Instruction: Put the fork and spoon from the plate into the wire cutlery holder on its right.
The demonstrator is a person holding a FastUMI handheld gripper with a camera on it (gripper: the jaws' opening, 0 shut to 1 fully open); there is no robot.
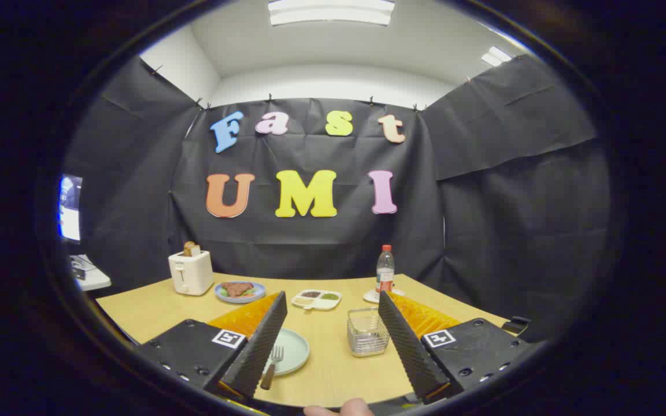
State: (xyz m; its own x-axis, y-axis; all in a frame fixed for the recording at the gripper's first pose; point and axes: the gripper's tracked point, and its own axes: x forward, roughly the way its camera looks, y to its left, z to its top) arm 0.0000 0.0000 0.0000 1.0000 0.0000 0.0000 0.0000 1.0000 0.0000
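Note:
A pale green plate [293,348] lies on the wooden table, partly hidden behind my left finger. A fork [272,365] with a brown handle rests on it, tines pointing away from me. I cannot make out a spoon; the left finger covers part of the plate. The wire cutlery holder [367,331] stands to the plate's right, just inside my right finger, and looks empty. My gripper [332,342] is held above the near table edge, open wide, with nothing between its fingers.
Further back on the table [148,312] stand a white toaster [191,273] with toast, a blue plate of food [240,291], a white divided dish [317,299], and a bottle [385,271] on a saucer. A person's fingertip [339,409] shows below the fingers.

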